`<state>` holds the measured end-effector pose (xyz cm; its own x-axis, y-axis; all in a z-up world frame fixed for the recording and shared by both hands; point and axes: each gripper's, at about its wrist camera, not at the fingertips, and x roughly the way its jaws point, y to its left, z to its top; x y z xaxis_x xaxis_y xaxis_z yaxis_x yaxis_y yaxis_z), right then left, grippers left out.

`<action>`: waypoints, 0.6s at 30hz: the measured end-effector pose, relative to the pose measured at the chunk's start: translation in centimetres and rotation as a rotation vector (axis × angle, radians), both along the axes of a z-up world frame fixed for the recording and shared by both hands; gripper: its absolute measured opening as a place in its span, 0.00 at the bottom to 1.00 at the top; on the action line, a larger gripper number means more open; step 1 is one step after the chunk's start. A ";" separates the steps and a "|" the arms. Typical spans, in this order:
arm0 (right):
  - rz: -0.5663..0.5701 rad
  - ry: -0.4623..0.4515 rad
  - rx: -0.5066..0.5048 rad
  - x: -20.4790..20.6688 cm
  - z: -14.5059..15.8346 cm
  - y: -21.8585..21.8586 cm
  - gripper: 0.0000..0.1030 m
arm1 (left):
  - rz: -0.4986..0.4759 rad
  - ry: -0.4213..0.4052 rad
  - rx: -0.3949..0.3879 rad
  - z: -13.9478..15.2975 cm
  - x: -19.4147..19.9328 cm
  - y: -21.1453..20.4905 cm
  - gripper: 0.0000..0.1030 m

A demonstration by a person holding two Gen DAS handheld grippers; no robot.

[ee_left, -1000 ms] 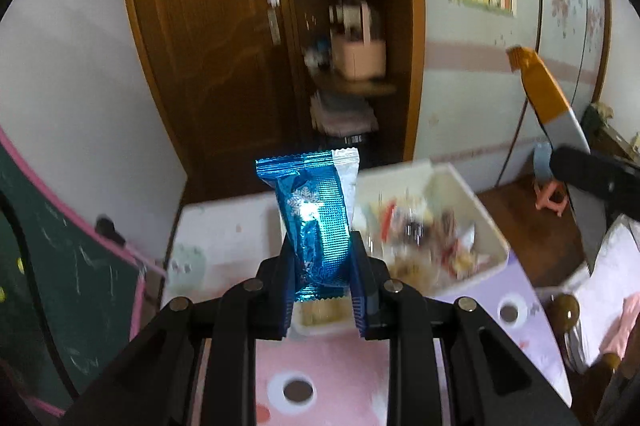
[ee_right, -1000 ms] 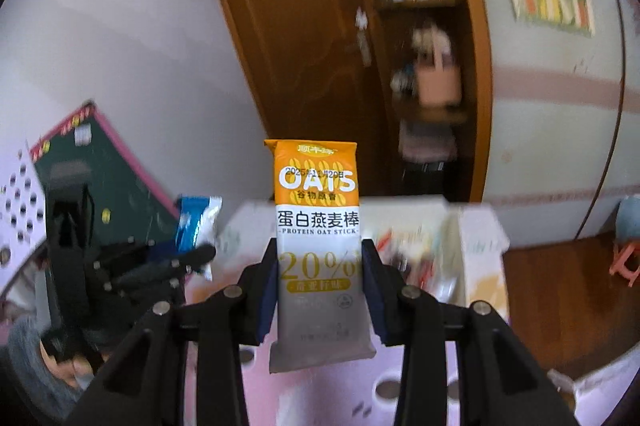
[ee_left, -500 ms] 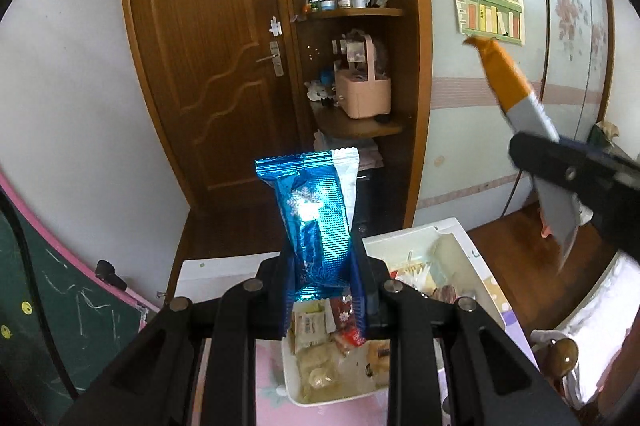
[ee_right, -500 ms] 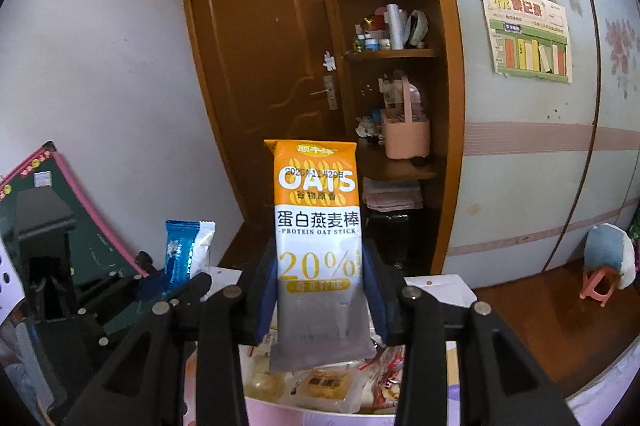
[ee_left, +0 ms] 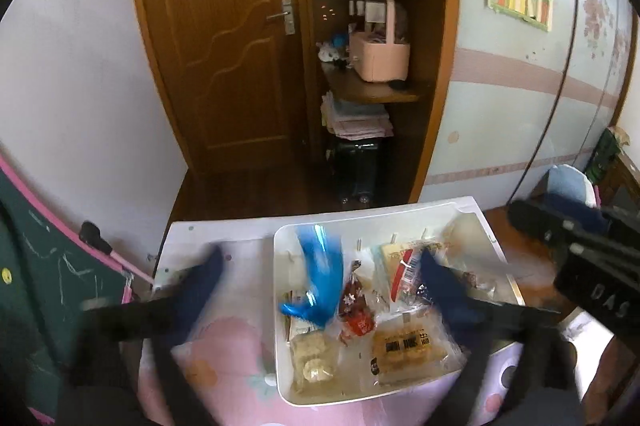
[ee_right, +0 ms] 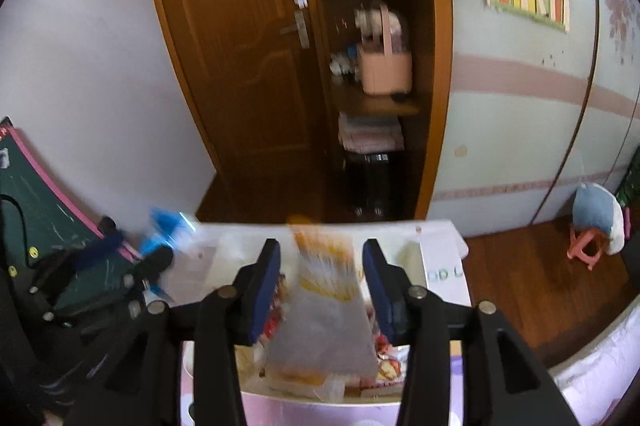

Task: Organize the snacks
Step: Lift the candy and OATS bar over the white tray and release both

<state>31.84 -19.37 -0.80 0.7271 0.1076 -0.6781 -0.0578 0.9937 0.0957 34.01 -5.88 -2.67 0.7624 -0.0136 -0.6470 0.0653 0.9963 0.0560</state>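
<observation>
Both grippers stand with their jaws spread wide and nothing clamped between them. In the left wrist view the left gripper (ee_left: 320, 290) fills the lower half of the frame, its 2 blue-padded fingers (ee_left: 200, 286) blurred and far apart, one over the table at lower left, the other over the bin at lower right. Between them, clear of both pads, a blue foil snack packet (ee_left: 320, 278) is smeared by motion over the left part of the white plastic bin (ee_left: 280, 346), tilted with its lower end toward the pile. The bin sits at lower centre on a pink and lilac table cover (ee_left: 224, 366) and holds several wrapped snacks, among them a clear pack of biscuits with a barcode (ee_left: 404, 346) near its front wall and a small red-wrapped sweet (ee_left: 356, 310) just right of the blue packet. The right gripper (ee_left: 580, 254) shows at the right edge.

In the right wrist view the right gripper (ee_right: 320, 282) sits at lower centre, its pads parted on either side of the orange and grey oat bar packet (ee_right: 324, 306), which is blurred and touches neither pad; whether it has reached the snacks in the bin (ee_right: 296, 398) cannot be told. At left the left gripper (ee_right: 132, 274) appears with a blue blur beside it. A wooden door (ee_right: 240, 66) and open shelves (ee_right: 372, 102) fill the background.
</observation>
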 end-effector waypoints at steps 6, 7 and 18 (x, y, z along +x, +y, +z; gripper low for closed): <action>-0.003 0.060 -0.002 -0.5 -1.5 0.2 0.49 | -0.014 0.027 0.001 -0.9 -0.9 0.2 1.00; -0.003 0.062 0.000 -0.7 -1.6 0.2 0.50 | -0.014 0.030 -0.001 -0.9 -1.2 0.3 1.00; 0.017 0.039 -0.003 -4.1 -0.2 0.5 0.51 | -0.033 0.053 -0.018 -0.4 -5.1 0.3 1.00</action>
